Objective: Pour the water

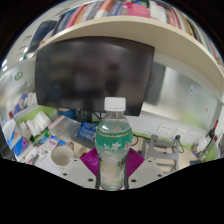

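Bottle (113, 148) is clamped upright between the gripper (113, 172) pads, fingers closed snug on it, monitor (95, 72) behind.

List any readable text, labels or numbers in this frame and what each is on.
No text can be read.
Bottle, between the gripper fingers: its green label has white markings, too blurred to read.
Shelf items above the monitor: spines too blurred.
Packages on the desk beside the bottle: print too small.
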Demonstrator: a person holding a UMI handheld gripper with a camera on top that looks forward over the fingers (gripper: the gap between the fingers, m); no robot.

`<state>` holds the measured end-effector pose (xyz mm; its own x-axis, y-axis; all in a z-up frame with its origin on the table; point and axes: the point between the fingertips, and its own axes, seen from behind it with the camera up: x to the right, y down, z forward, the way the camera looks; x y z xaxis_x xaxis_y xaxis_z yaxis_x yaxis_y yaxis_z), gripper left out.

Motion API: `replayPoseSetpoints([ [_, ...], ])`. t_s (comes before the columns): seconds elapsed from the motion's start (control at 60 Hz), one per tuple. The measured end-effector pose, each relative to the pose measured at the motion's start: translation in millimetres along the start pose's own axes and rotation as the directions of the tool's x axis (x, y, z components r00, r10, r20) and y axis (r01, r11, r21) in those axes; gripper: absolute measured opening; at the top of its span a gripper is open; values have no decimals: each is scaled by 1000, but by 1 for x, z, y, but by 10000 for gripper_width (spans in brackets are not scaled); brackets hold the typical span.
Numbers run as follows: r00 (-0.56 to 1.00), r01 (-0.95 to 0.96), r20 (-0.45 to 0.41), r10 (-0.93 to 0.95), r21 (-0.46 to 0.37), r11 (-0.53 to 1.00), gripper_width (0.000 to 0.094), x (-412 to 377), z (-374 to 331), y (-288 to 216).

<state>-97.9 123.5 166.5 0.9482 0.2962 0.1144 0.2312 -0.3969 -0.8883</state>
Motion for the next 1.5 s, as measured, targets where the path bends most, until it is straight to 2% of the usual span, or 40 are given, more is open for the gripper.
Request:
replayPoseSetpoints([
  [0.083, 982, -186, 37, 185, 49, 981, 318, 19, 4, 5],
  [0.2, 970, -238, -24, 242, 107, 965, 317, 38, 14, 21],
  [0.4, 967, -253, 4, 254, 103, 962, 317, 32, 46, 53],
  [0.7, 991, -117, -39, 126, 188, 975, 326, 24, 47, 57],
  [0.8, 986, -138, -61, 153, 197, 971, 388, 27, 42, 59],
  [0.833, 985, -142, -65, 158, 199, 970, 445, 27, 41, 59],
  [0.933, 986, -136, -75, 151, 177, 975, 543, 29, 40, 63],
  [1.017, 984, -131, -103, 145, 133, 982, 767, 32, 32, 74],
  [1.067, 984, -117, -121, 132, 122, 986, 849, 33, 21, 78],
  [1.267, 966, -160, -198, 168, 56, 986, 852, 31, -69, 97],
  [1.5, 920, -239, -314, 234, 22, 971, 855, 39, -179, 77],
])
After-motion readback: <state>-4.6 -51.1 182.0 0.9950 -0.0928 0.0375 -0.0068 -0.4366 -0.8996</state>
